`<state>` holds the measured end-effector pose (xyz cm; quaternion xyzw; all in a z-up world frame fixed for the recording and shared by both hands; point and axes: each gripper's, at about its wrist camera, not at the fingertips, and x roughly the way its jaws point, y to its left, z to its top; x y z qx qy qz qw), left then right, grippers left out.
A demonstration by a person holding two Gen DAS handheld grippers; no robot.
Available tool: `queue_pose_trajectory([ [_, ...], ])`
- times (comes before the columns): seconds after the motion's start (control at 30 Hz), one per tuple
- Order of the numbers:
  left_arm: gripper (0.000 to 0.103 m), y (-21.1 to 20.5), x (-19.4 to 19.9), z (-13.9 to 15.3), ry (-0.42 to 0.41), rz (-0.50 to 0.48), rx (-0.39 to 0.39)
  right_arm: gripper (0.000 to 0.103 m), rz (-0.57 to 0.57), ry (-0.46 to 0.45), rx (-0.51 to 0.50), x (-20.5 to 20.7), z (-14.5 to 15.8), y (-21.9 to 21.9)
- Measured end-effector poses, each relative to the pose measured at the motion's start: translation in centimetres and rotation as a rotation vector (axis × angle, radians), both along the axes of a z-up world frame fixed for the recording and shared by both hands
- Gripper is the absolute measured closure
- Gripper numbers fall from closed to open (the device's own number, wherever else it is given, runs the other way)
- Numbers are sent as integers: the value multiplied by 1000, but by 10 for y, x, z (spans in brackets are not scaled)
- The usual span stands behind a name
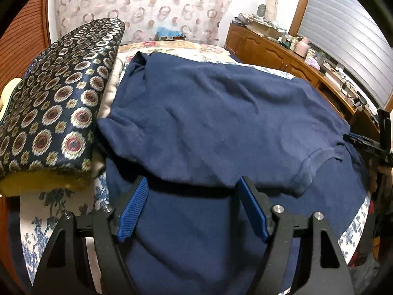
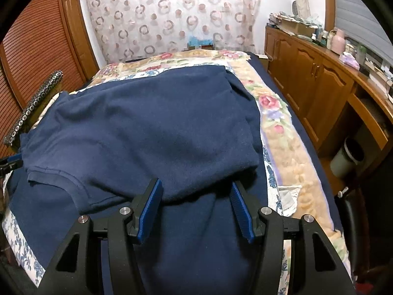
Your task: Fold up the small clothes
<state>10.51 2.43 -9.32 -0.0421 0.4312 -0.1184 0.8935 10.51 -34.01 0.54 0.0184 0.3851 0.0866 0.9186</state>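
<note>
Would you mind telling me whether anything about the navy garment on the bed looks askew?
Yes: the navy garment is folded over unevenly, its near fold edge wavy and the surface wrinkled, with the ribbed hem skewed.

Home bedroom (bed (image 2: 282, 147), curtain (image 2: 172, 19))

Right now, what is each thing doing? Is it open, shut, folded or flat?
Navy shirt: folded over on itself, wrinkled, lying on the bed.
Left gripper: fingers open, nothing pinched, over the shirt's near part.
Right gripper: fingers open, holding nothing.
Patterned cushion: lying beside the shirt.
Floral bedspread: spread flat under the shirt.
Cupboard doors: shut.
Window shutter: pulled down.
</note>
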Motion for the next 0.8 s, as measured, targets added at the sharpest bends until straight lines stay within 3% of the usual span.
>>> queue_pose_trajectory([
  [0.37,29,-4,34,7,2,35,-71,44,-7,-16,19,-15,-12,1],
  [0.57,55,-1,41,5,-13,44,-45,44,-7,-15,21,-16,-13,-2],
  [0.63,69,0,42,4,-17,45,-33,44,-3,-9,17,-15,-12,-2],
  [0.8,87,6,39,3,-28,44,-22,46,17,6,37,-10,-9,-3],
])
